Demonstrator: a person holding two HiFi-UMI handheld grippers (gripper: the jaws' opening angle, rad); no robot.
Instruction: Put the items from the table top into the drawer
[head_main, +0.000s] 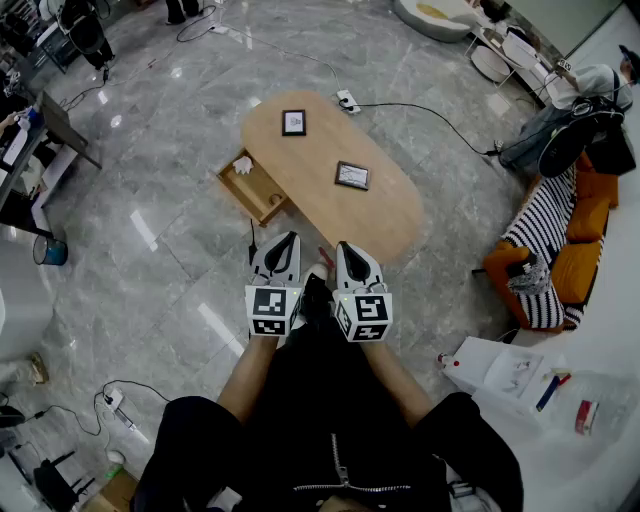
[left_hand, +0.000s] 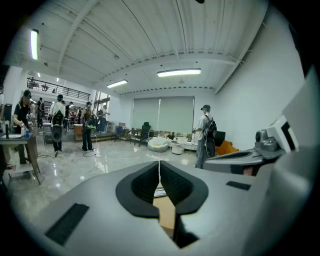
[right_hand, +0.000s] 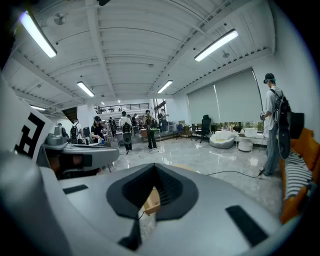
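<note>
An oval wooden table stands ahead of me on the grey floor. Two dark flat framed items lie on it: one at the far end, one near the middle. An open wooden drawer sticks out of its left side, with a white crumpled thing inside. My left gripper and right gripper are held side by side short of the table's near end. Both are shut and hold nothing. Through the right jaws a corner of the drawer shows.
A power strip with a black cable lies on the floor beyond the table. A striped sofa with orange cushions stands at right, a white box near my right side. Several people stand around the hall.
</note>
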